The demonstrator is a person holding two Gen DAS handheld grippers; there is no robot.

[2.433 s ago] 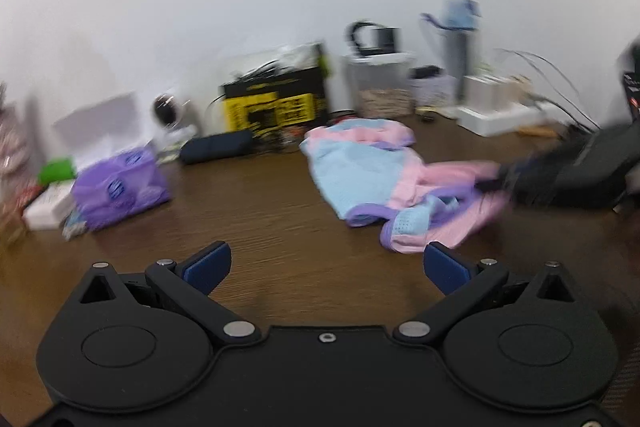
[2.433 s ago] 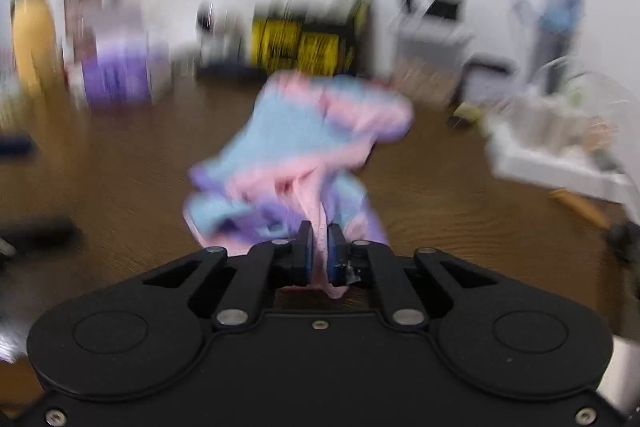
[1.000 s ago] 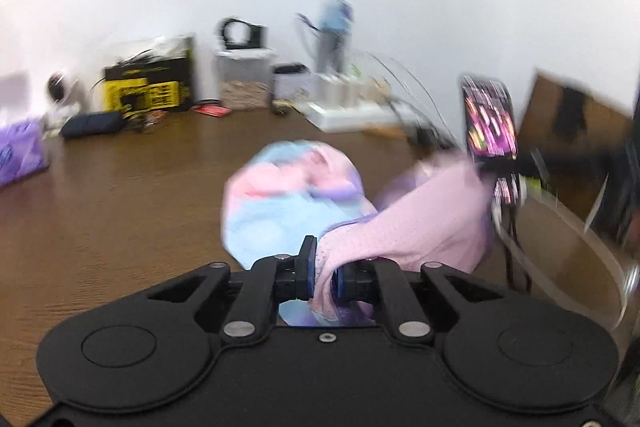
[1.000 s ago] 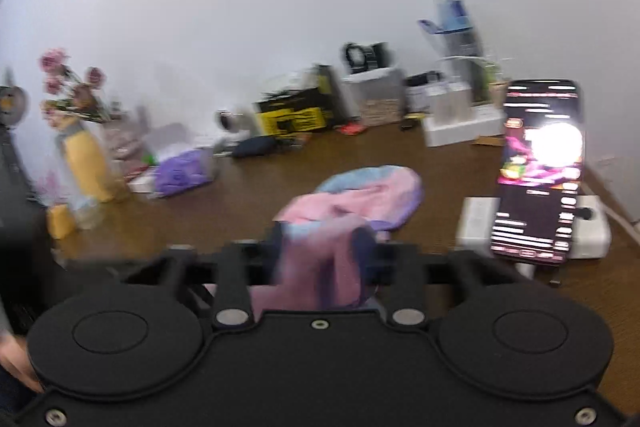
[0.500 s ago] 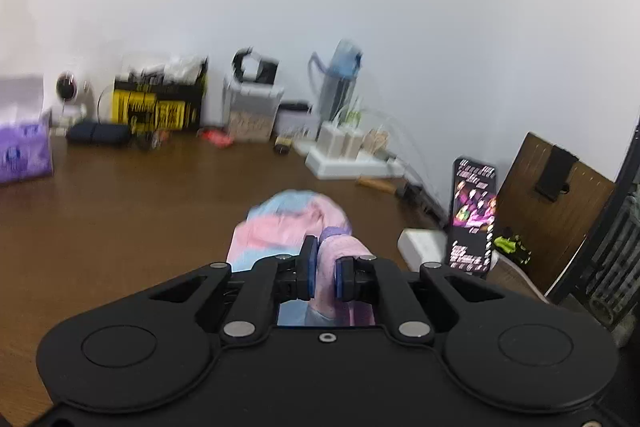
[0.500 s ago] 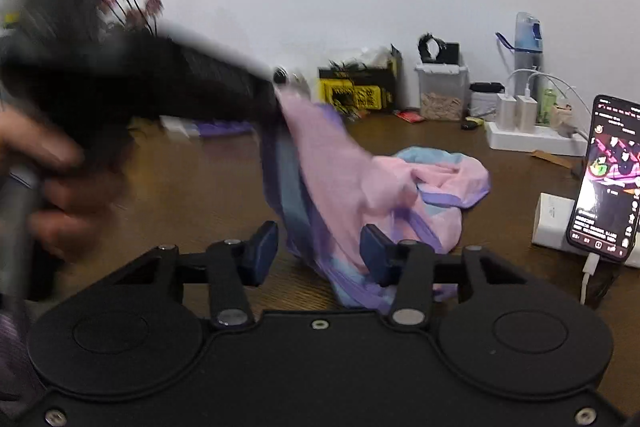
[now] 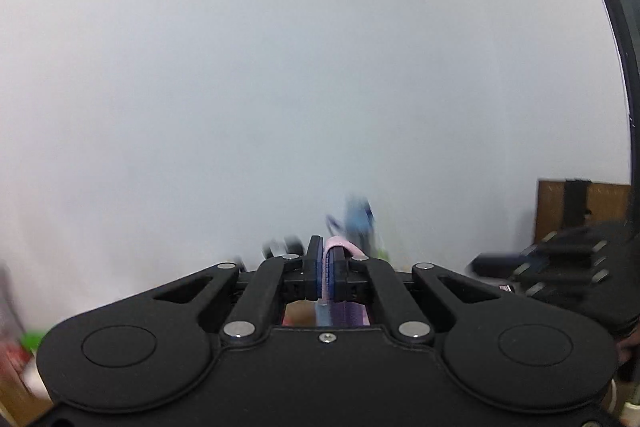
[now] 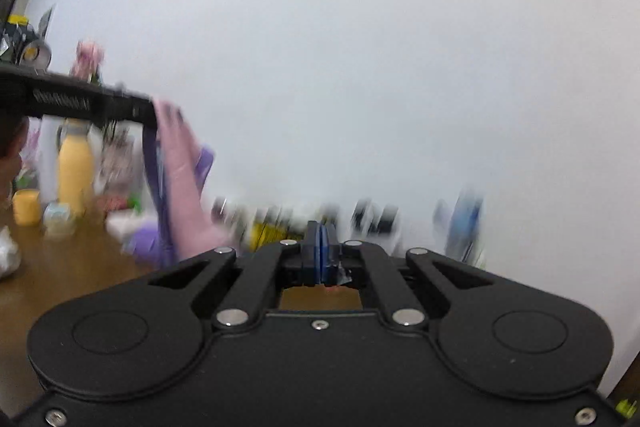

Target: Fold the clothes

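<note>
The pink, blue and purple garment hangs in the air from my left gripper, which reaches in from the left of the right wrist view. In the left wrist view the left gripper has its jaws closing tight on a pink strip of the garment, with purple cloth showing below the pads. My right gripper has its jaws closing to pads together; the cloth runs down behind its left linkage, and a sliver of pink shows under the pads. Both views are blurred.
Below lies the brown wooden table. At its left stand a yellow bottle and a yellow cup. Blurred clutter and a blue bottle line the white wall. A brown board stands at the right.
Both grippers have risen, and both views now face mostly wall. The right jaws, open around the cloth half a second ago, have shut. The garment has come up off the table.
</note>
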